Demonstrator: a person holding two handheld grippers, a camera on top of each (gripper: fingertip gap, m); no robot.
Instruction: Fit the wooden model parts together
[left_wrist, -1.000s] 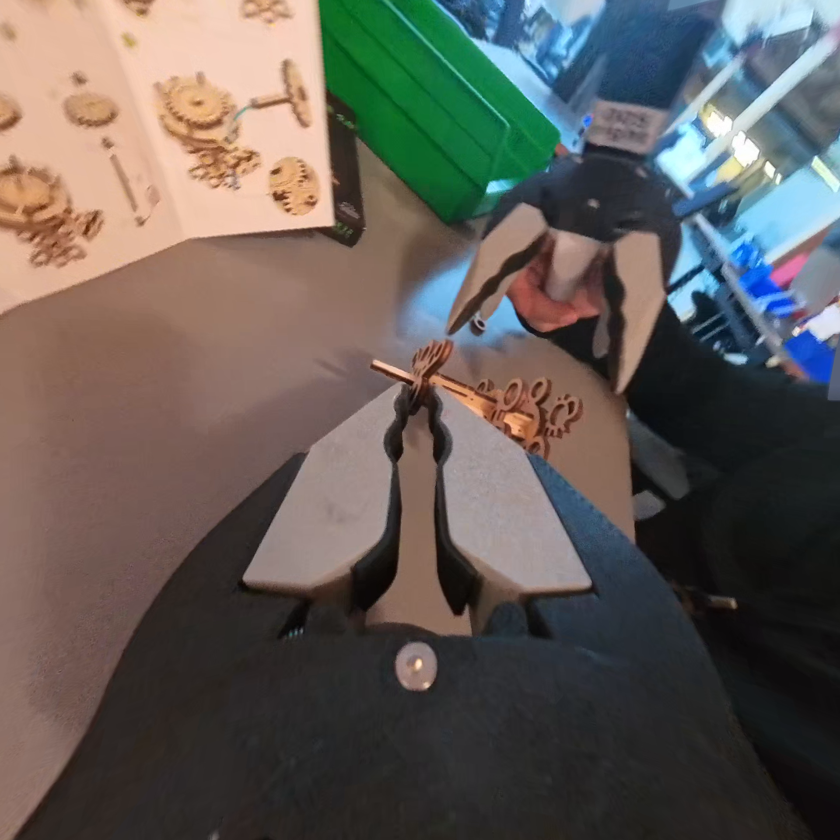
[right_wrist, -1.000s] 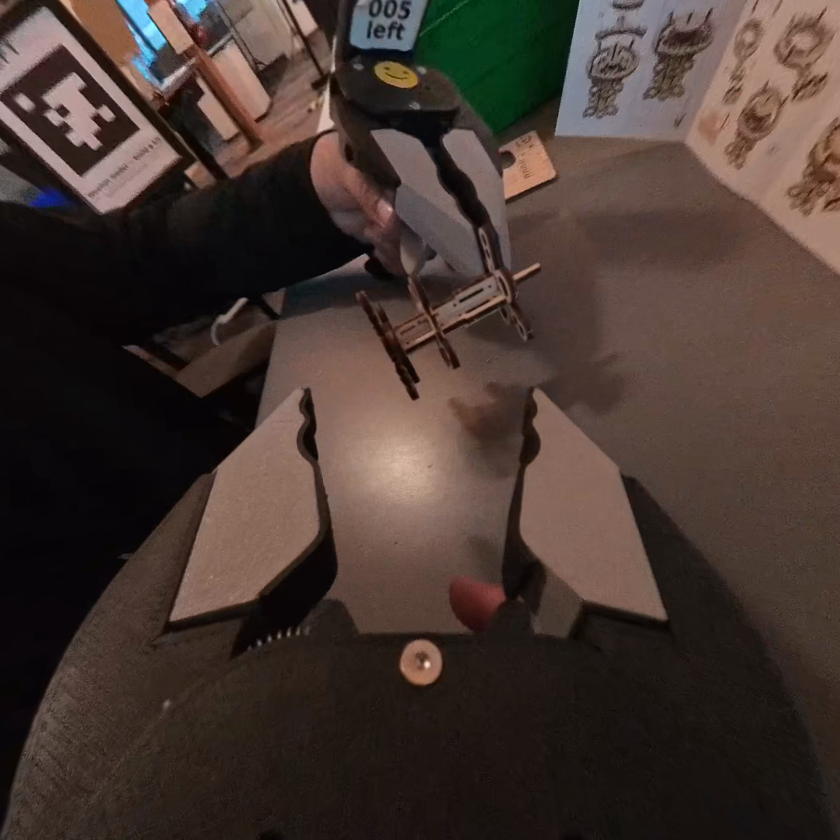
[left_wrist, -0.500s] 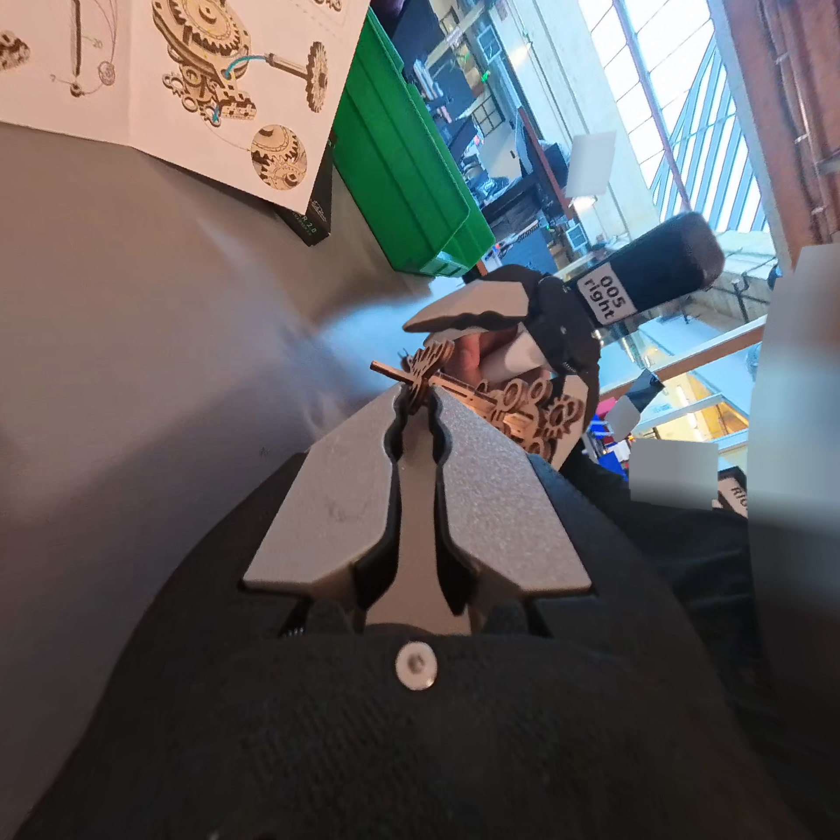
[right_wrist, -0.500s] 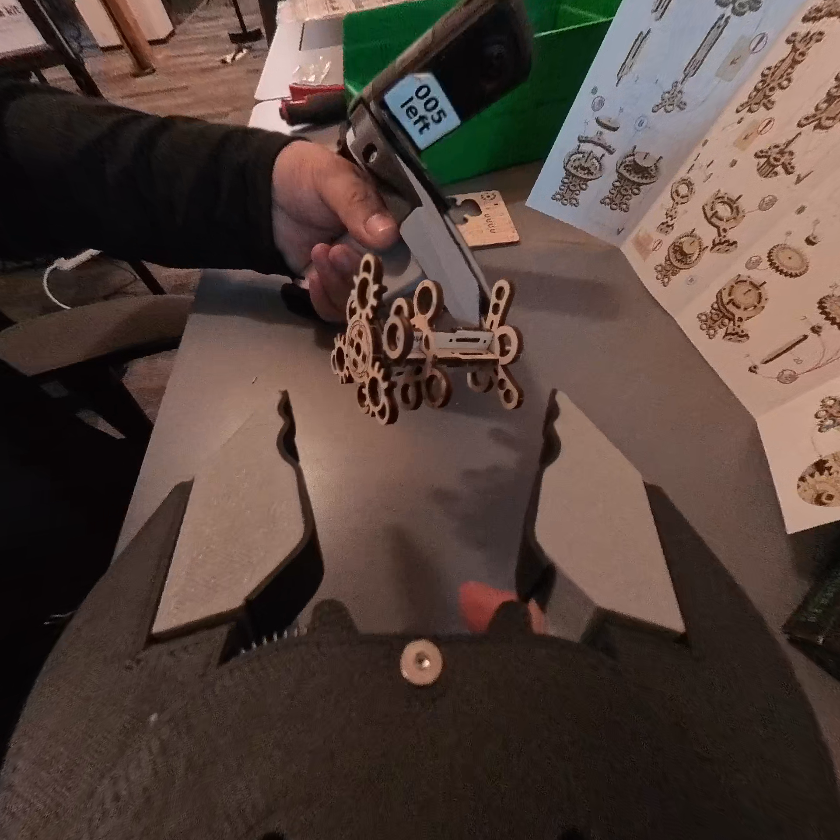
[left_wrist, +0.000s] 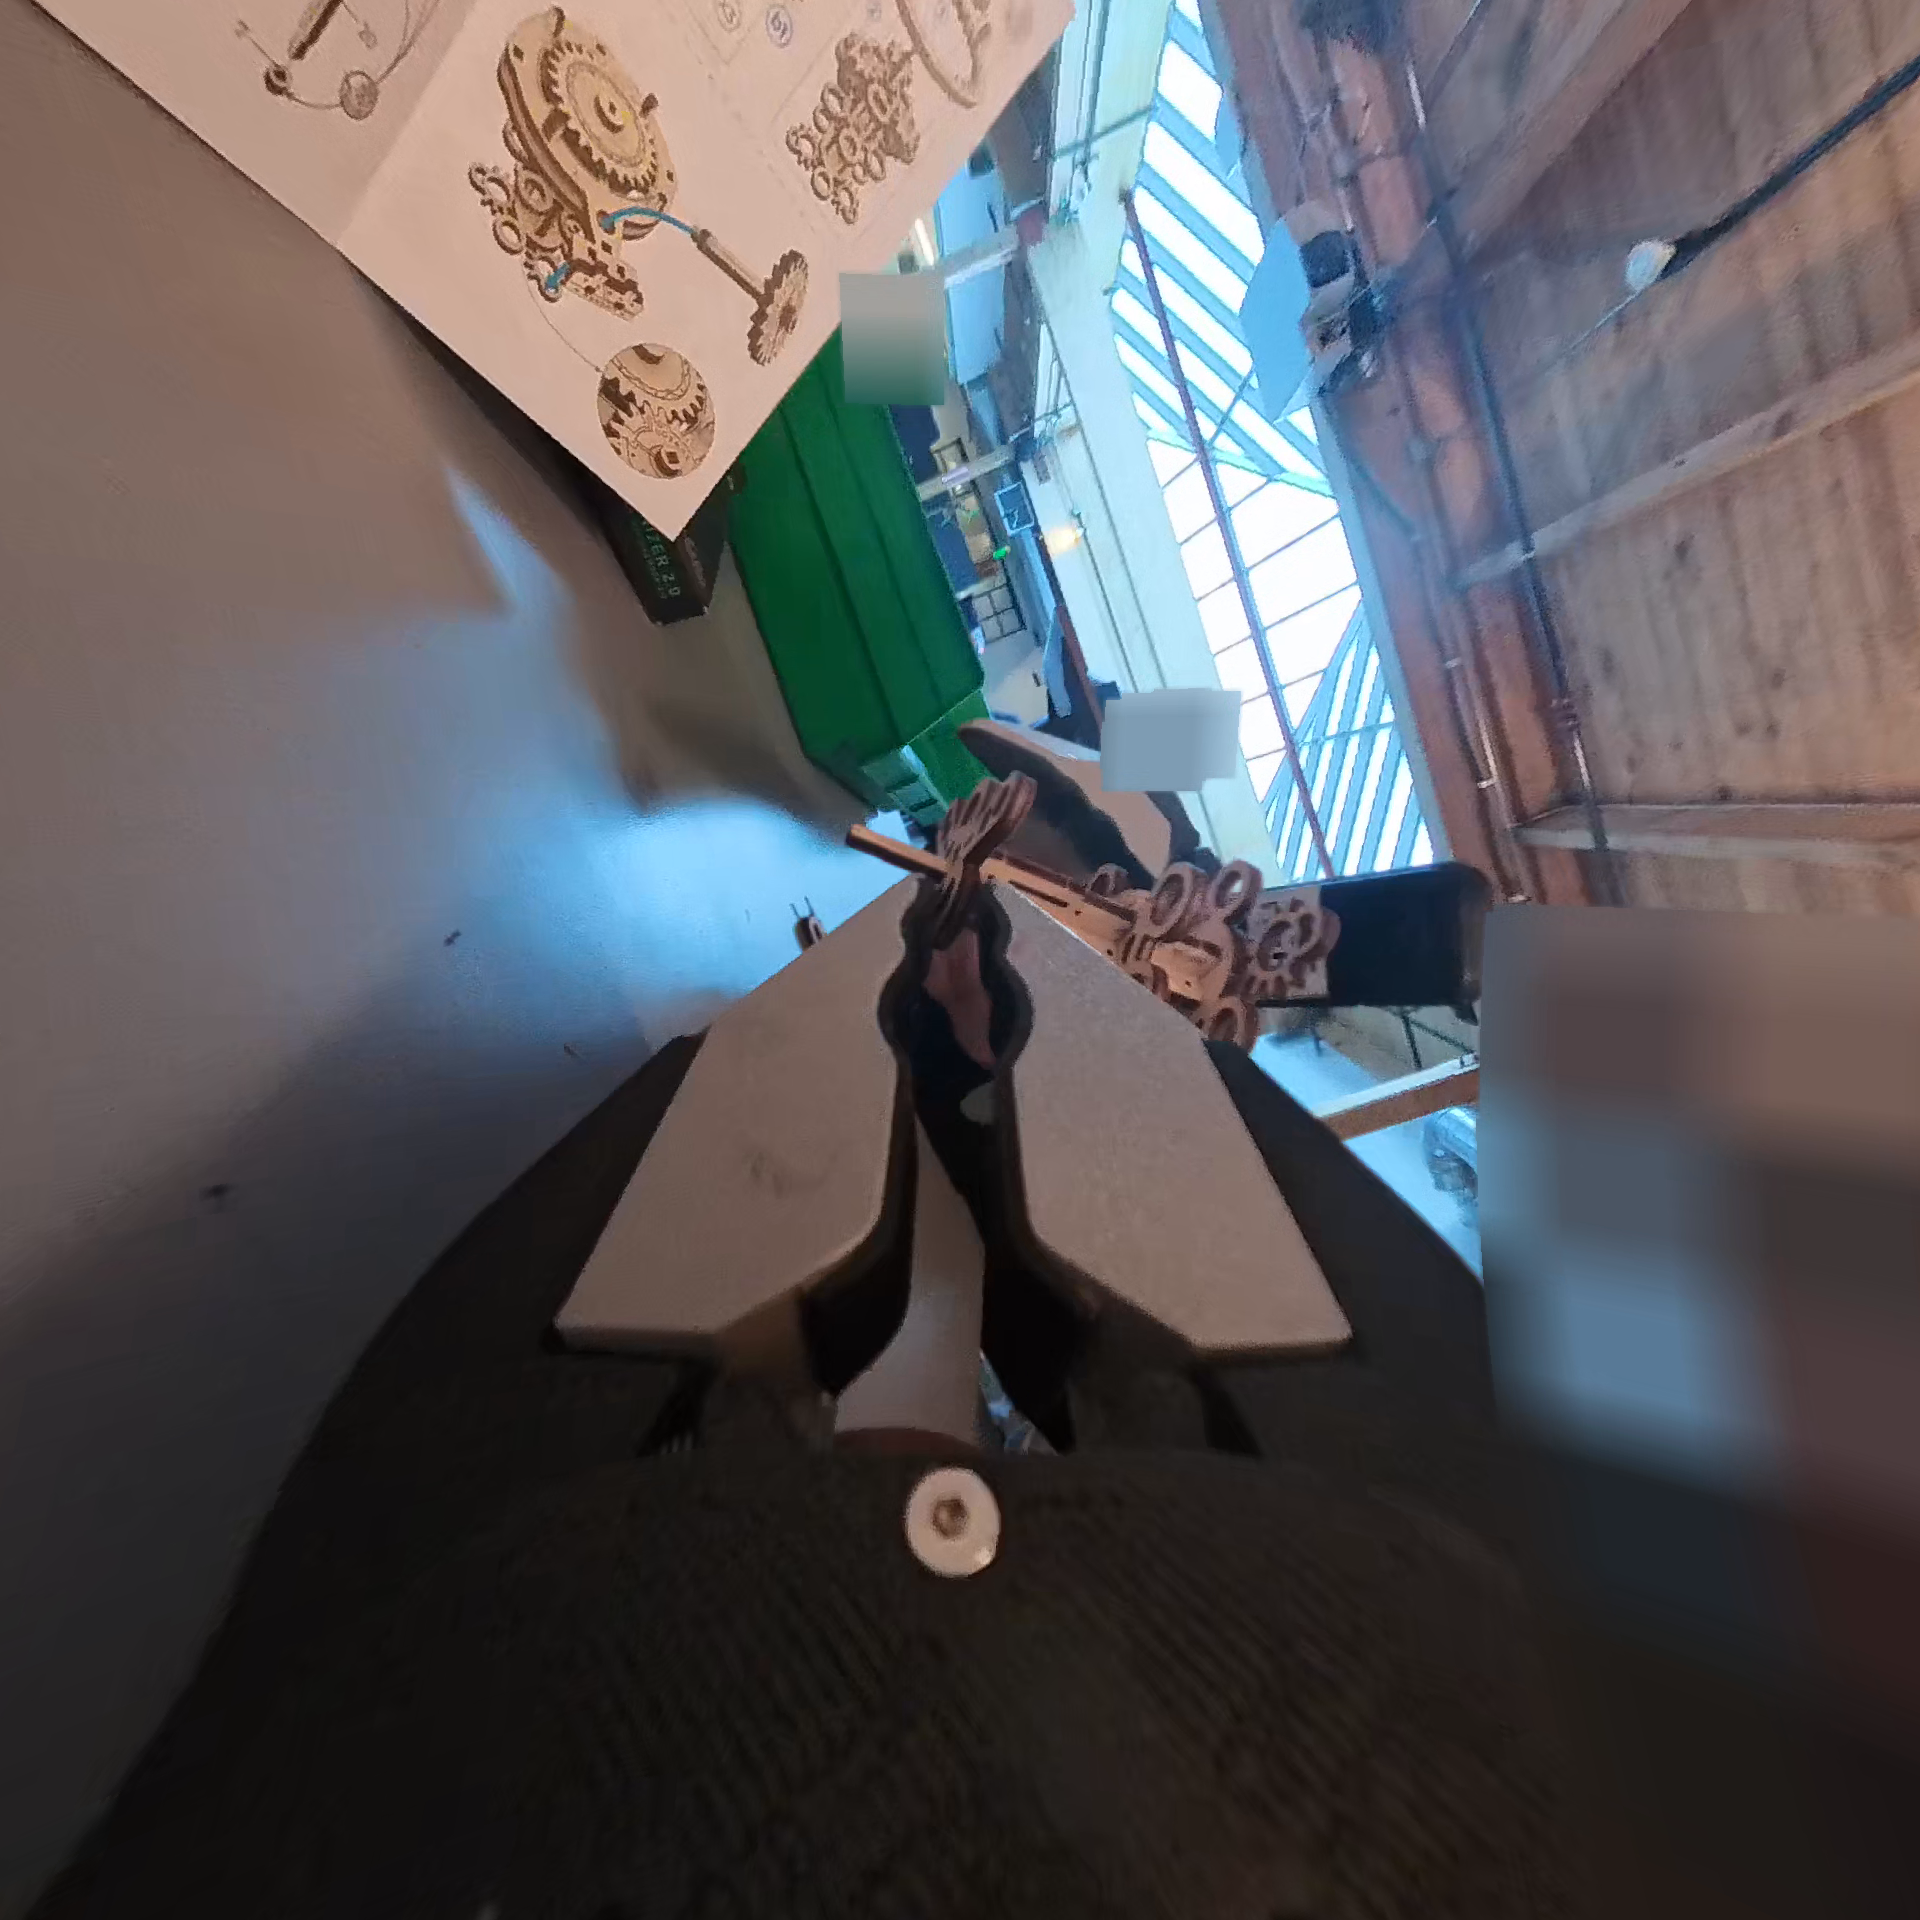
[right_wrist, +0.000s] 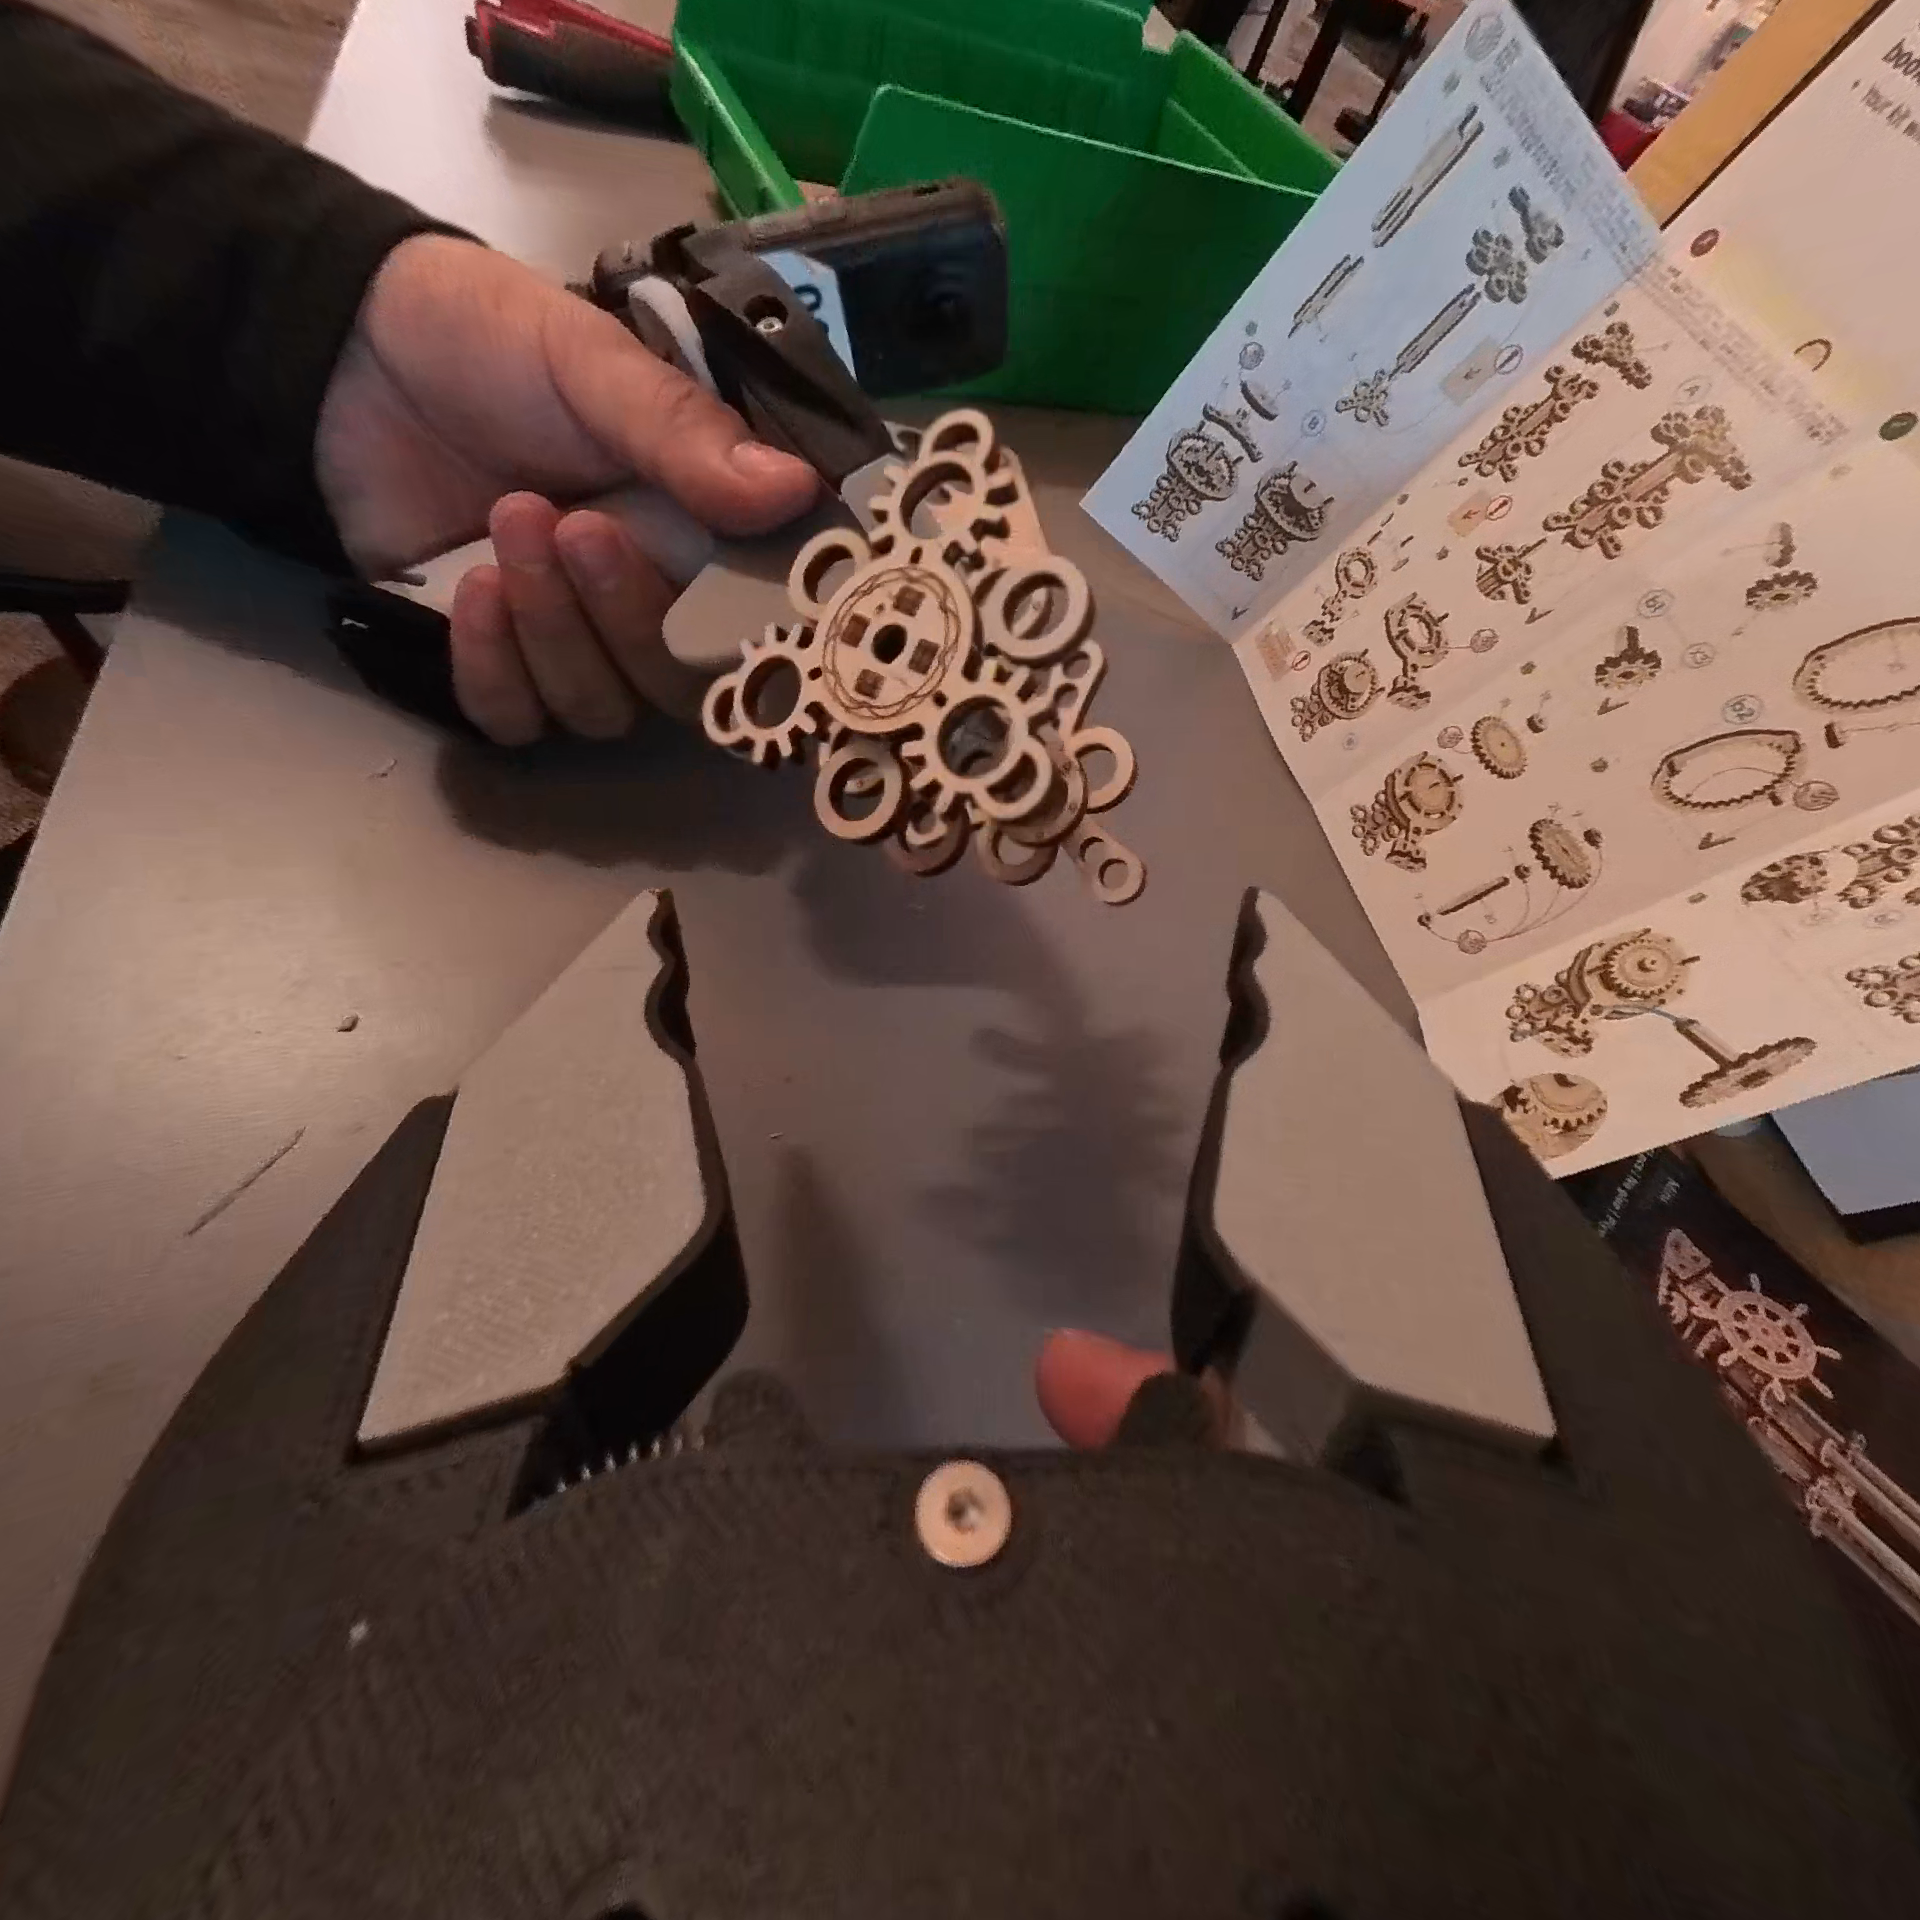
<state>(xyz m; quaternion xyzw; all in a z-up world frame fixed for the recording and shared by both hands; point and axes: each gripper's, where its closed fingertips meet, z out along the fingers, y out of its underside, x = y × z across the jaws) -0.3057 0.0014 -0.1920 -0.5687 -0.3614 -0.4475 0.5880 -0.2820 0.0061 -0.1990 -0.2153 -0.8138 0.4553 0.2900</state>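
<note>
Left hand-held gripper (left_wrist: 961, 914): clenched on one ringed plate of the wooden model (right_wrist: 914, 665), which hangs in the air above the grey worktop (right_wrist: 208, 935), just ahead of the other gripper's tips.
Right hand-held gripper (right_wrist: 956, 966): released, jaws wide apart, nothing between them; the model sits just beyond and above its tips.
Handling: thin laser-cut plywood, likely light and stiff but brittle; the gear teeth, small rings and slim axle could snap under a hard squeeze.
Where to hold: probably the solid round hub facing the right gripper, or the central beam, not the outer rings.
Writing: the instruction sheet (right_wrist: 1558, 675) to the right carries diagrams and print; a label shows on the left gripper and lettering on a dark box (left_wrist: 665, 566) under the sheet; none is repeated here.
Beyond: a green bin (right_wrist: 1091, 208) stands behind the model.
</note>
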